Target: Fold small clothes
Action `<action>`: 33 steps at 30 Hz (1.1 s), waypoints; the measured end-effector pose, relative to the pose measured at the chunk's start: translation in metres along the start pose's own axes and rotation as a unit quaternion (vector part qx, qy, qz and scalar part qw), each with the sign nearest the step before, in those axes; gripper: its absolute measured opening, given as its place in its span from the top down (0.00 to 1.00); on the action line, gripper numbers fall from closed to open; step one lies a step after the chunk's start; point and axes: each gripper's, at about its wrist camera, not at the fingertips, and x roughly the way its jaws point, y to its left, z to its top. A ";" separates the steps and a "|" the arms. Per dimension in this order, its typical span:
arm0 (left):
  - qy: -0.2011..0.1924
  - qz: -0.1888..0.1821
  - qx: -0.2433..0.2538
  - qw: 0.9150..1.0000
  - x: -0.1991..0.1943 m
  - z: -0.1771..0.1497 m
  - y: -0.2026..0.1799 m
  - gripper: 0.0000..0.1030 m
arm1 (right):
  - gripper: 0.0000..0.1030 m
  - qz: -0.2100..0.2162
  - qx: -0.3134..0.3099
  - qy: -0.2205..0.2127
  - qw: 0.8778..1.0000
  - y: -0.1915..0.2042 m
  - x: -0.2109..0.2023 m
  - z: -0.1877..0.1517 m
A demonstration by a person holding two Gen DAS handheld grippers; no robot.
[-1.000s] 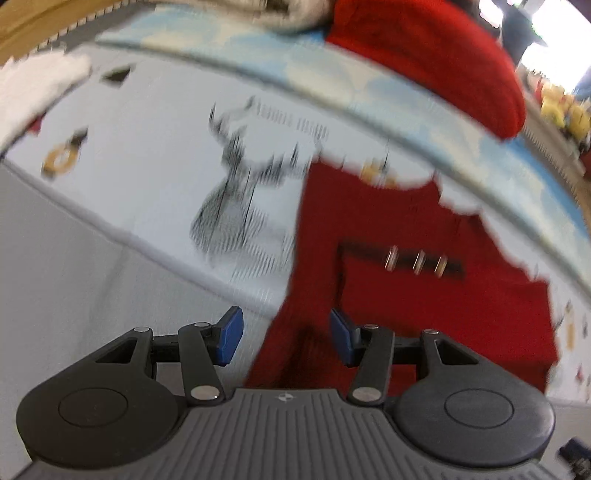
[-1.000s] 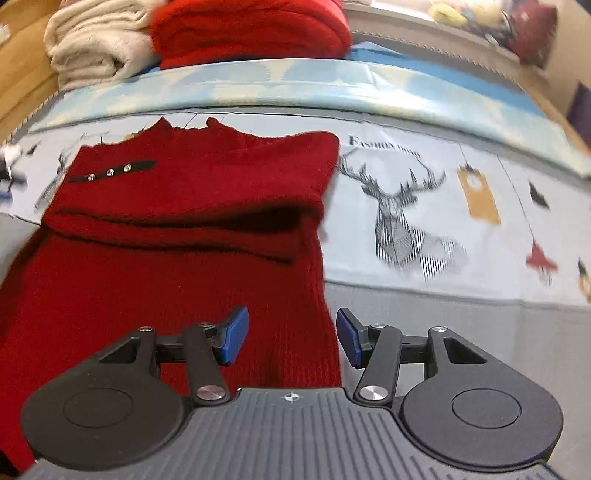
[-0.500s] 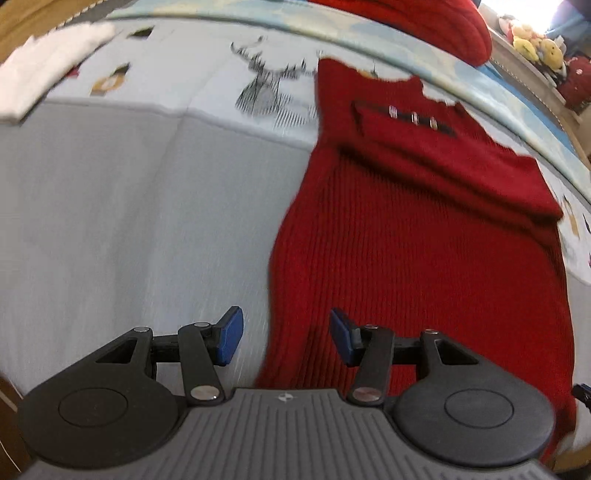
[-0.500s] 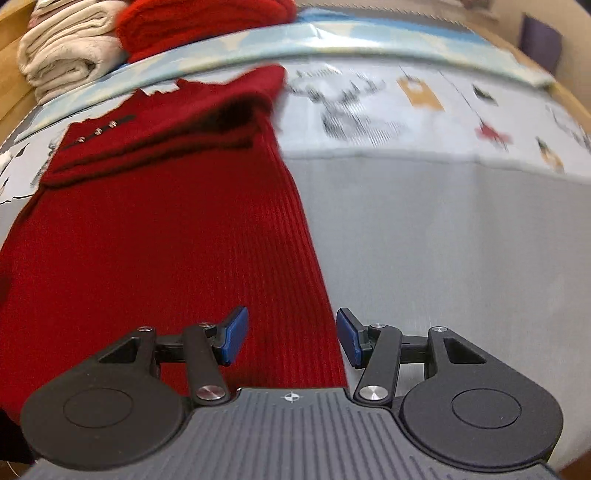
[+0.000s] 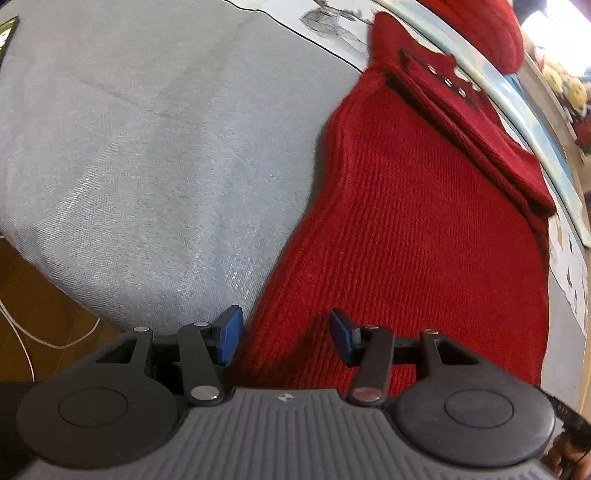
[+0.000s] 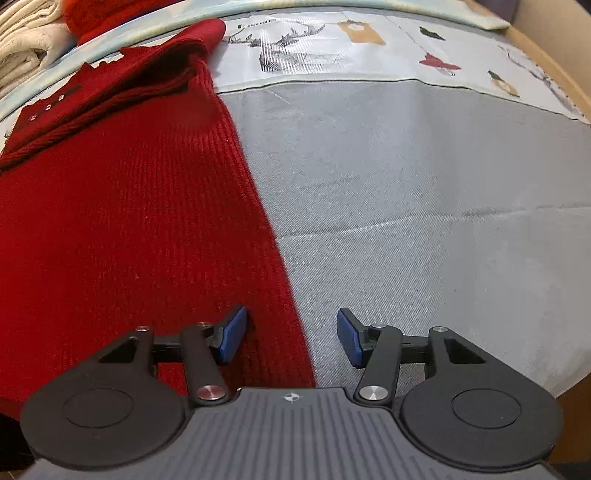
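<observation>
A red knit sweater [image 5: 417, 236] lies flat on a grey sheet [image 5: 147, 147], its ribbed body running from the near edge of the bed toward the far side. At its far end the sleeves are folded across the chest, forming a thick band of doubled fabric, and a dark strip with three small metal studs [image 5: 448, 83] sits by the neckline.

The left gripper [image 5: 286, 334] hangs over the sweater's near left edge, jaws spread, one blue pad above the grey sheet and the other above the red knit; nothing is pinched between them. The right gripper [image 6: 291, 334] hangs over the near right edge, jaws likewise spread and pinching nothing, its left pad over the knit and its right pad over the sheet.

Beyond the grey sheet lies a pale cloth printed with a deer [image 6: 284, 51], tags and small figures. At the far left sit a folded cream pile [image 6: 22, 55] and another red knit [image 5: 491, 33]. A white cable [image 5: 44, 332] trails over the wooden floor, near left.
</observation>
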 end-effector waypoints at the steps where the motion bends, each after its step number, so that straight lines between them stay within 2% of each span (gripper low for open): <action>1: 0.001 -0.001 0.005 1.000 -0.001 -0.002 0.000 0.46 | 0.47 0.004 0.001 0.001 1.000 0.000 0.000 0.000; 4: 0.004 -0.002 0.026 1.000 -0.001 -0.006 -0.005 0.48 | 0.53 0.023 -0.001 0.006 1.000 0.001 0.000 -0.002; 8: -0.001 0.019 0.057 0.998 0.002 -0.010 -0.018 0.56 | 0.65 0.031 -0.007 0.007 0.999 0.002 0.000 0.000; 14: -0.002 0.023 0.058 0.998 0.003 -0.012 -0.017 0.59 | 0.80 0.038 -0.013 0.005 0.999 0.004 0.001 0.000; 21: -0.003 0.025 0.056 0.998 0.005 -0.009 -0.020 0.59 | 0.81 0.037 -0.015 0.003 0.999 0.005 0.000 0.000; 23: -0.003 0.026 0.056 0.998 0.006 -0.008 -0.020 0.60 | 0.84 0.038 -0.015 -0.001 0.999 0.005 0.000 -0.001; 25: -0.005 0.030 0.057 0.998 0.006 -0.008 -0.020 0.68 | 0.87 0.039 -0.017 -0.005 0.999 0.005 -0.002 -0.002; 27: -0.008 0.024 0.055 0.998 0.005 -0.008 -0.019 0.85 | 0.89 0.041 -0.017 -0.011 0.999 0.005 -0.004 -0.002; 30: -0.019 0.017 0.055 0.998 0.000 -0.008 -0.019 0.89 | 0.91 0.057 0.010 -0.030 0.998 -0.003 -0.014 0.001; 33: -0.038 0.004 0.059 0.998 -0.009 -0.009 -0.021 0.89 | 0.92 0.097 0.069 -0.060 0.991 -0.020 -0.033 0.006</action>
